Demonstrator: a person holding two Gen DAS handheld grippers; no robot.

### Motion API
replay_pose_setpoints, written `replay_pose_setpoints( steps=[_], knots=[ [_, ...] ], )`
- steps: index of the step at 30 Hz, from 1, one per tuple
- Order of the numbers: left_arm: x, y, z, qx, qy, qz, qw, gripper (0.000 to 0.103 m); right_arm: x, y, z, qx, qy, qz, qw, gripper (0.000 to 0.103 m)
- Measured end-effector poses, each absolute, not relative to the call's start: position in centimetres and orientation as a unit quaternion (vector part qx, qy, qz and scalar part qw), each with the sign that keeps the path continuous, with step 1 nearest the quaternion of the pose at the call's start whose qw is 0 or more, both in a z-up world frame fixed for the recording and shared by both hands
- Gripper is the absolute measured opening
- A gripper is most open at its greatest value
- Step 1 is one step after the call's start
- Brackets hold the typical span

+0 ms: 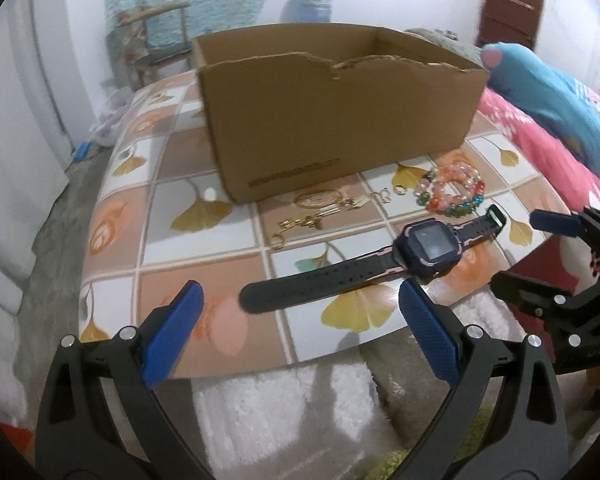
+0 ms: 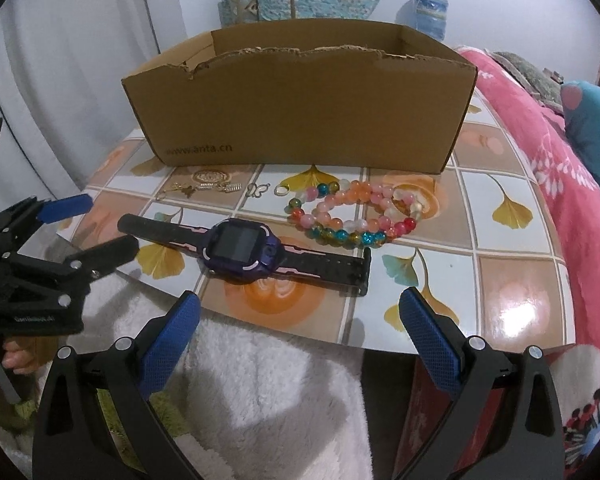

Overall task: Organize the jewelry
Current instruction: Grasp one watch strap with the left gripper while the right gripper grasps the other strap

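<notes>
1. In the left wrist view, the left gripper (image 1: 300, 334) hung at the lower centre with its blue fingers (image 1: 172, 332) spread wide and holding nothing. The watch (image 1: 428, 248) lay flat on the tiled bench (image 1: 188, 264), right of centre. Gold trinkets (image 1: 320, 214) and beaded bracelets (image 1: 454, 194) lay just before the open cardboard box (image 1: 340, 120). The right gripper (image 1: 540, 248) showed at the right edge.

2. In the right wrist view, the right gripper (image 2: 300, 340) sat at the lower centre, fingers (image 2: 430, 338) spread and empty. The watch (image 2: 240, 250) lay mid-frame, the bracelets (image 2: 356, 214) just beyond it, the trinkets (image 2: 204, 188) against the box (image 2: 300, 108). The left gripper (image 2: 76, 232), at the left edge, was parted too.
</notes>
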State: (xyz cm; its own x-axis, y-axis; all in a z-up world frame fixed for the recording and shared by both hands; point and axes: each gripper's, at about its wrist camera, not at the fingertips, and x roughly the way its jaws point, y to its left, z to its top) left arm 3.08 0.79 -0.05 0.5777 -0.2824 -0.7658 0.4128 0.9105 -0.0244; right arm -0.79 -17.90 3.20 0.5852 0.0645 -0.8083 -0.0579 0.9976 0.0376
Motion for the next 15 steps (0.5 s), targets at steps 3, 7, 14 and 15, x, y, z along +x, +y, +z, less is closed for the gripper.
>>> replay_pose_setpoints(
  steps=[3, 7, 14, 15],
  knots=[
    [3.0, 0.3, -0.1, 0.093, 0.406, -0.210, 0.885, 0.095, -0.7, -17.9, 3.2, 0.002, 0.455, 0.037, 0.890, 0.097],
    [3.0, -0.2, -0.1, 0.109, 0.404, -0.235, 0.877, 0.094, -1.2, -17.9, 3.9, -0.013, 0.441, 0.052, 0.896, 0.097],
    [1.5, -1.9, 0.4, 0.211, 0.374, -0.303, 0.851, 0.086, -1.4, -18.3, 6.1, -0.069, 0.414, 0.138, 0.897, 0.097],
    [1.4, -2.1, 0.4, 0.225, 0.374, -0.318, 0.842, 0.081, -1.2, -18.2, 6.4, -0.084, 0.413, 0.157, 0.893, 0.097]
  ],
)
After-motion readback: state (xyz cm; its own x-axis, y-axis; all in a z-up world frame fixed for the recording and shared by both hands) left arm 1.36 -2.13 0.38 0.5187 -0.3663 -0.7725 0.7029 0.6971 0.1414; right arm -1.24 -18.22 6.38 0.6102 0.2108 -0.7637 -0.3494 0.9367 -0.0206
